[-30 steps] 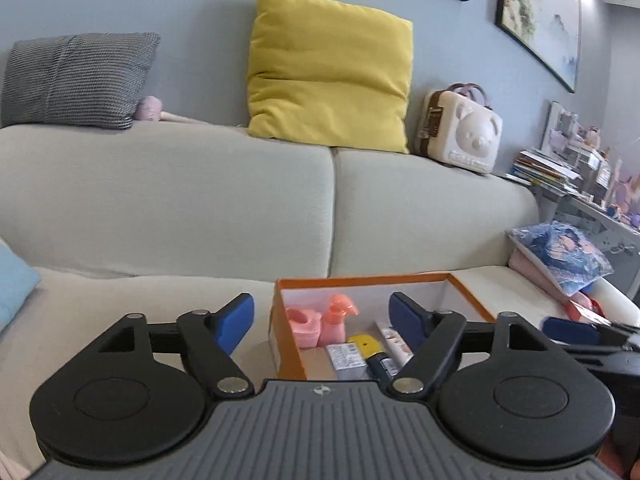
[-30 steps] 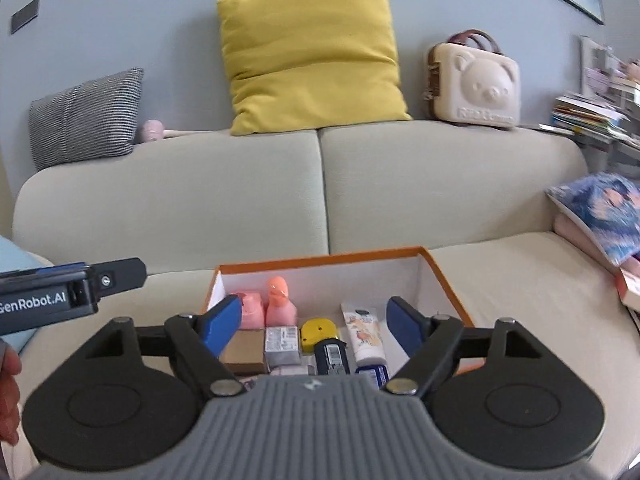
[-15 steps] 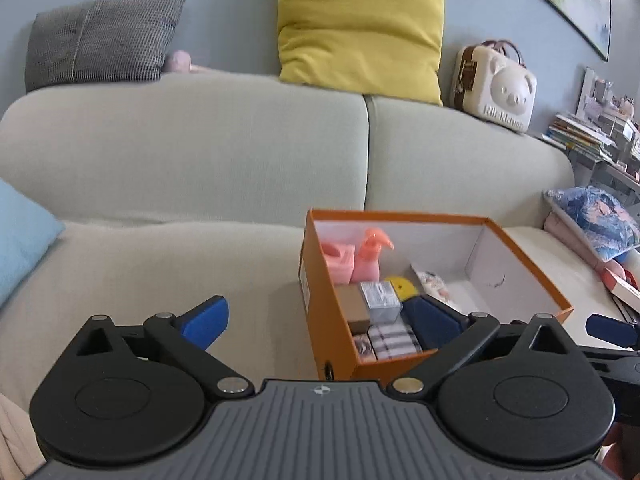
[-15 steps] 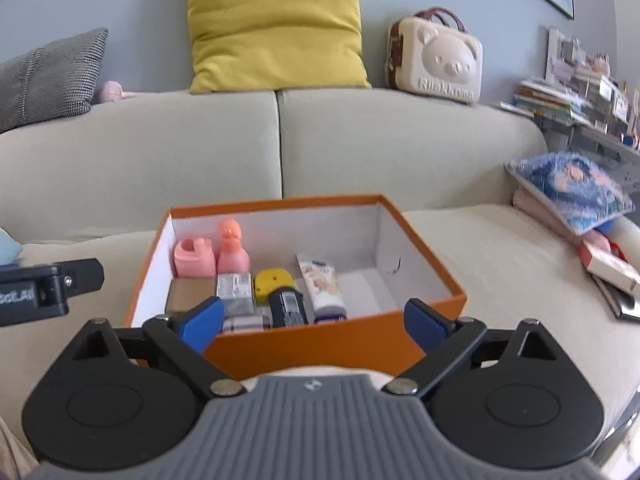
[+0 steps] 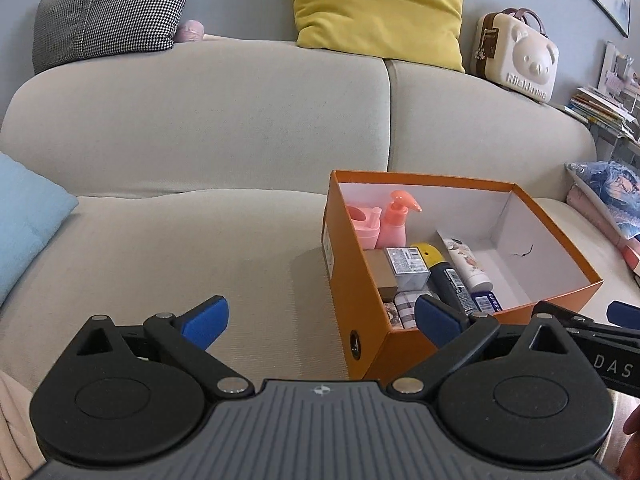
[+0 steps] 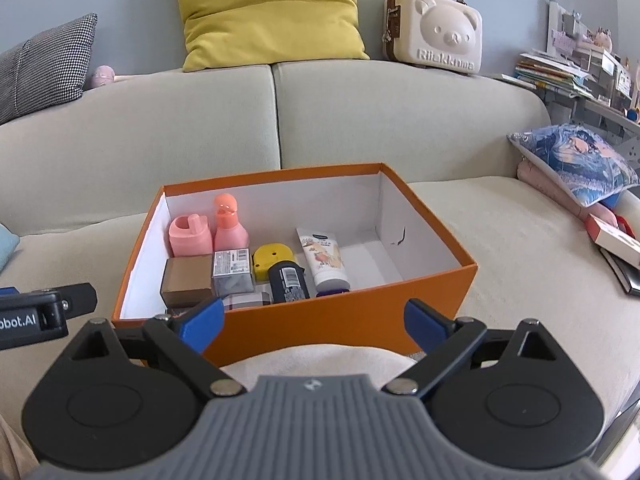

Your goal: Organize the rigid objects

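An orange box (image 6: 360,300) with a white inside stands open on the beige sofa seat (image 5: 160,248). Its left half holds a pink pump bottle (image 6: 230,228), a pink cup (image 6: 190,236), a brown carton (image 6: 187,280), a grey carton (image 6: 232,272), a yellow piece (image 6: 272,264), a dark bottle (image 6: 288,282) and a white tube (image 6: 324,258). My right gripper (image 6: 314,318) is open in front of the box's near wall, nothing between its fingers. My left gripper (image 5: 320,314) is open too, at the box's (image 5: 420,178) near left corner, one blue pad before the contents.
A yellow cushion (image 6: 268,8), a checked cushion (image 5: 108,8) and a cream bear case (image 6: 436,28) sit along the sofa back. A light blue cushion (image 5: 28,220) lies left. A patterned pillow (image 6: 572,164), books and a red-edged box (image 6: 612,236) crowd the right end.
Both views have tipped downward and sunk, so the box interior now shows from above. Both pairs of jaws stand wider than in the earliest frames.
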Available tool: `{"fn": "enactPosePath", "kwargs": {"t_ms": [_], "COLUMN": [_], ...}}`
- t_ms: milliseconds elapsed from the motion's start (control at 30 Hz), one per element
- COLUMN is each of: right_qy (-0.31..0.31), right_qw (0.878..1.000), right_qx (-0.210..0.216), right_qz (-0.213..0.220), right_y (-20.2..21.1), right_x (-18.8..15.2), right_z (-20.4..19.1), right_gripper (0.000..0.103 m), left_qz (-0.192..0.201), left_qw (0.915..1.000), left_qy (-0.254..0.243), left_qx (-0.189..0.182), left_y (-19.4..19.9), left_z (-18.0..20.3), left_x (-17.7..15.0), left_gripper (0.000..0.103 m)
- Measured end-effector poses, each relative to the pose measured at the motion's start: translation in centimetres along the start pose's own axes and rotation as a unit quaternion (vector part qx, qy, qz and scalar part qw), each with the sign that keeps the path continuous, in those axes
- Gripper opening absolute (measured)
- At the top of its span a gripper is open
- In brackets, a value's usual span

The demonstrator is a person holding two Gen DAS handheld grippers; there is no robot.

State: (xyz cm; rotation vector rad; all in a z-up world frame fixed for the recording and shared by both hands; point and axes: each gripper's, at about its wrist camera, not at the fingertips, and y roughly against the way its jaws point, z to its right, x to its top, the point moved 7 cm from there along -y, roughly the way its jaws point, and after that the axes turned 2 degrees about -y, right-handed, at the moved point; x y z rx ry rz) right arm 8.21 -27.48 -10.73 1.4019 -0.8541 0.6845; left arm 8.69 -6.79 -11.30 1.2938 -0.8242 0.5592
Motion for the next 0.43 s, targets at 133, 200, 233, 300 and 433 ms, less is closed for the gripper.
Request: {"fn": "enactPosePath", "kwargs": {"t_ms": [133,200,233,300,433], "right_qy": [0.0,0.001,0.001,0.0,0.001], "right_qw": [1.0,1.0,1.0,1.0,1.0], "right_qx": [0.0,0.0,-0.001,0.0,0.001], "right_qz": [0.0,0.0,0.001,0.001,0.001], "right_y": [0.07,0.06,0.06,0.13,0.0], "right_x": [-0.01,-0.01,0.0,-0.01,0.0], "right_z": [-0.04,-0.16,-0.16,-0.12,-0.04], "right_gripper": [0.096,0.096,0.096,0.096,0.096], "left_qz": [-0.002,-0.003,-0.002,-0.001,0.003], "left_qw": [1.0,1.0,1.0,1.0,0.9999], "left_qy": [-0.005,-0.006,-0.007,-0.007,-0.008], "left_qx": [0.001,0.001,0.001,0.0,-0.008], "left_y": [-0.1,-0.08,-0.08,-0.05,-0.05], "left_z": [-0.01,-0.04,-0.05,-0.06,-0.02], "left_x": [0.05,0.06,0.07,0.09,0.27], "left_gripper": [0.103,0.103,0.103,0.103,0.103]}}
